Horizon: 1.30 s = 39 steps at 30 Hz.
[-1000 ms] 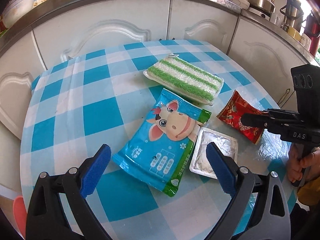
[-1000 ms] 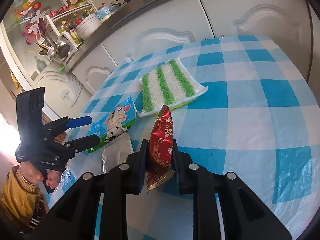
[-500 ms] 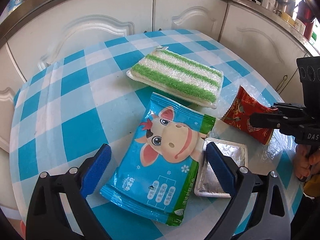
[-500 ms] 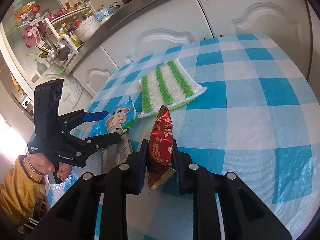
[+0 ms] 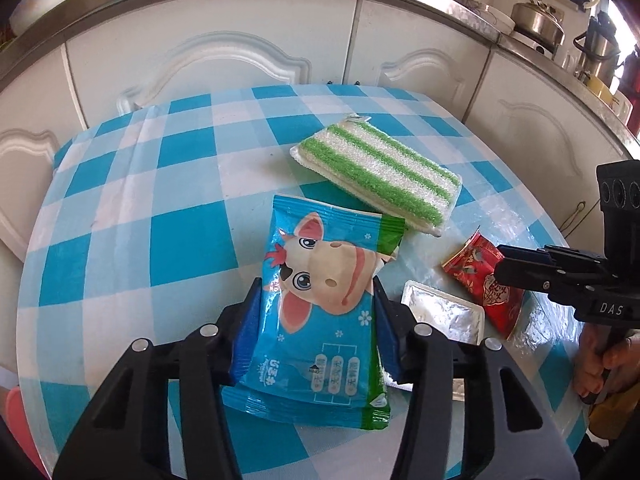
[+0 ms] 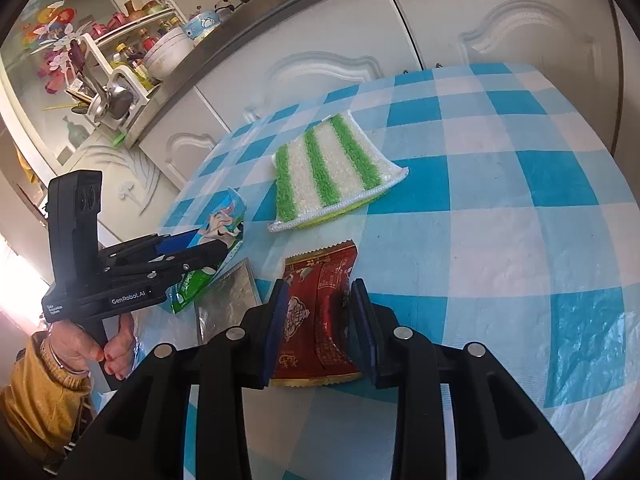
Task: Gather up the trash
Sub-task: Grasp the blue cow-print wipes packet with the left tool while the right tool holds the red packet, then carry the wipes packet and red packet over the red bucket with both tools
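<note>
L gripper [image 5: 316, 312] is closing w/ its blue pads [image 5: 250, 320] pressing both long edges of the blue-and-green plastic wipes packet w/ a cartoon cow face [image 5: 320, 312]; packet is bowing up between them, near end lying over the fingers. Small white print on its lower panels isn't readable.

R gripper [image 6: 318, 320] is opening: the red-and-gold foil snack wrapper [image 6: 320, 308] is lying flat on the blue-and-white checked plastic tablecloth [image 6: 500, 240] between the parted pads, gaps showing on both sides, so not gripped. Gold characters near its bottom edge are too small to read.

A crumpled silver foil tray [image 5: 444, 316] is sitting just beside the cow packet, between it and the red wrapper. A green-and-white striped scrubbing sponge [image 5: 380, 178] is lying further back, its near edge touching the packet's far corner.

In R view the L tool's black body is showing "GenRobot.AI" in white; in L view the R tool is showing "DAS". A hand [image 6: 92, 344] w/ a mustard knit cuff is gripping the L tool's handle.

White cabinet doors [image 5: 208, 52] are standing behind the table.
</note>
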Each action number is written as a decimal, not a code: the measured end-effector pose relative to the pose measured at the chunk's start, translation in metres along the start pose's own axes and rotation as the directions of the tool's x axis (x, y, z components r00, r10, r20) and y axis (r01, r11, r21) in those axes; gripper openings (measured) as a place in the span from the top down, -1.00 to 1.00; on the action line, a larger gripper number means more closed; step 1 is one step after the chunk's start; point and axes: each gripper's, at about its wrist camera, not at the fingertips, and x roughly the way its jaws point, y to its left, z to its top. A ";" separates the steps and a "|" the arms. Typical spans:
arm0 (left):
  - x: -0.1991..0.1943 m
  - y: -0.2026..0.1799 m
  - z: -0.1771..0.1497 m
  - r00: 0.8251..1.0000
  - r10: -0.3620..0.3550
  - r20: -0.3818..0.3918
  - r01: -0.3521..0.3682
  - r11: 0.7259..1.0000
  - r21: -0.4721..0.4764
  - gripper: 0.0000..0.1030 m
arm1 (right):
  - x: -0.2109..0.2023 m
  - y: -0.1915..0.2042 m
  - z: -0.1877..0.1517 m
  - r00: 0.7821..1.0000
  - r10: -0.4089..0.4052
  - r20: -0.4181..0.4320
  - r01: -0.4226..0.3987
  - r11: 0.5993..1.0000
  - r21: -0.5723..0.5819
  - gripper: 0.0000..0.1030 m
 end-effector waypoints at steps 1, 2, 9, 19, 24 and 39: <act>-0.002 0.002 -0.002 1.000 0.005 0.003 -0.005 1.000 -0.017 0.01 | 0.001 0.001 0.000 1.000 0.001 -0.005 -0.001 1.000 -0.003 0.32; -0.005 0.005 -0.004 1.000 0.008 0.009 -0.008 0.999 -0.043 0.02 | 0.002 0.001 0.000 1.000 0.001 -0.012 -0.001 1.000 -0.007 0.30; -0.039 0.032 -0.034 0.996 0.072 0.059 -0.058 0.974 -0.220 0.03 | 0.003 0.011 -0.001 1.000 0.004 -0.018 -0.005 0.998 -0.055 -0.20; -0.103 0.061 -0.095 0.979 0.186 0.078 -0.149 0.929 -0.338 0.03 | 0.017 0.048 -0.008 0.974 -0.226 -0.027 0.213 0.947 -0.241 -0.21; -0.124 0.072 -0.122 0.976 0.203 0.078 -0.159 0.912 -0.379 0.02 | 0.016 0.046 -0.009 0.969 -0.247 -0.018 0.236 0.943 -0.235 -0.07; -0.154 0.084 -0.159 0.977 0.169 0.131 -0.101 0.905 -0.412 0.02 | 0.015 0.063 -0.022 0.934 -0.358 0.000 0.344 0.897 -0.278 0.02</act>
